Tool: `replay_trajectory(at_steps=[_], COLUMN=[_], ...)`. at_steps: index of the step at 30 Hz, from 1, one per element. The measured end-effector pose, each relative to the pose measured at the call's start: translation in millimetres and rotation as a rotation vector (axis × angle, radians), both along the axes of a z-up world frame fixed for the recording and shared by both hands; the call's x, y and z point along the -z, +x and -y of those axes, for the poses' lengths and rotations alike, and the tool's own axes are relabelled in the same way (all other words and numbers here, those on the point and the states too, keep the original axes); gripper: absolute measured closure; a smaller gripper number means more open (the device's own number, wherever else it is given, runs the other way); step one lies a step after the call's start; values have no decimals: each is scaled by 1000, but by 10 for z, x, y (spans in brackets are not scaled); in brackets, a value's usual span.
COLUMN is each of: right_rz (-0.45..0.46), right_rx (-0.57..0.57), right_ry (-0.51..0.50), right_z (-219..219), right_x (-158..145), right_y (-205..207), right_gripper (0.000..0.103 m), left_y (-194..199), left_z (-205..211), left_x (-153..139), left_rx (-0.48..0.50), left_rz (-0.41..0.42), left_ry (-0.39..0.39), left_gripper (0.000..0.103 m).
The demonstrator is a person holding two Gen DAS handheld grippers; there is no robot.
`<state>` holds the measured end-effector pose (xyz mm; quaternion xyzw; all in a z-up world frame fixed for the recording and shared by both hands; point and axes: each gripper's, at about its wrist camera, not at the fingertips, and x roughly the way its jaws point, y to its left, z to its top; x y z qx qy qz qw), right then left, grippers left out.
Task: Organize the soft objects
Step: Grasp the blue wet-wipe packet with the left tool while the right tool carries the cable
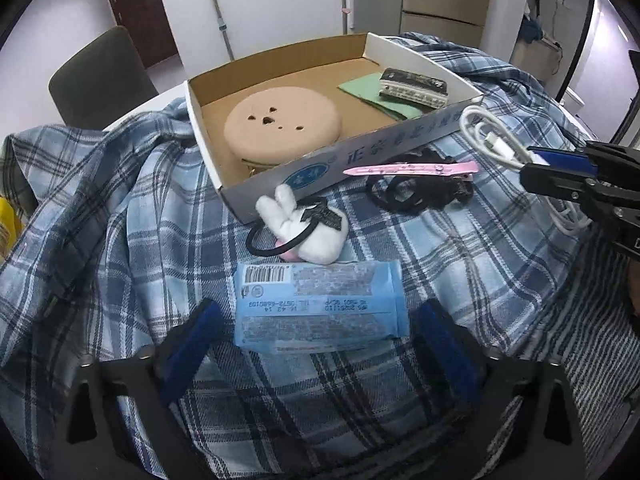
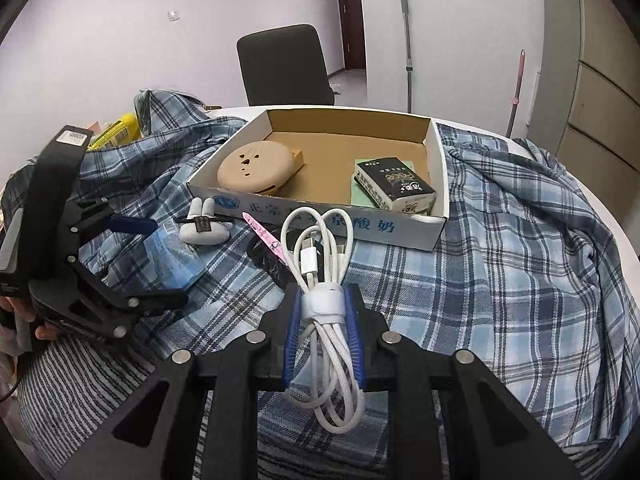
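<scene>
A light-blue soft packet [image 1: 320, 308] lies on the plaid shirt [image 1: 120, 220], between the blue pads of my left gripper [image 1: 318, 340]. The jaws stand wide on either side of it, a little apart from its ends. In the right wrist view the left gripper [image 2: 160, 260] straddles the same packet [image 2: 172, 256]. My right gripper [image 2: 324, 320] is shut on a coiled white cable [image 2: 320, 248] and holds it just in front of the cardboard tray [image 2: 320, 220]. A white plush bunny hair tie [image 1: 308, 236] lies beyond the packet.
The tray [image 1: 280, 168] holds a tan round pad [image 1: 280, 120], a green cloth [image 1: 368, 88] and a tissue pack [image 1: 412, 86]. A pink hair clip [image 1: 412, 169] and black hair ties [image 1: 420, 194] lie before it. A dark chair [image 2: 284, 64] stands behind the table.
</scene>
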<state>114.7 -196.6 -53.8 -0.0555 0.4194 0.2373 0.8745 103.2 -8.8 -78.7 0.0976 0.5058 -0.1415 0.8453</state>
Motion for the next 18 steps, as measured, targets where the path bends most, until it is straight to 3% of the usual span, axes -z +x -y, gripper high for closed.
replay_trajectory(at_steps=[9, 18], right_rz=[-1, 27], right_rx=[8, 16], right_ry=[0, 16], right_z=[4, 38], right_x=[-9, -76], right_y=[8, -8], right_gripper=[82, 82], left_y=[-48, -314], left_z=[-37, -93], left_x=[-43, -357], left_rx=[9, -15], left_rz=[23, 219], left_ry=[-39, -77], left_gripper=[26, 28])
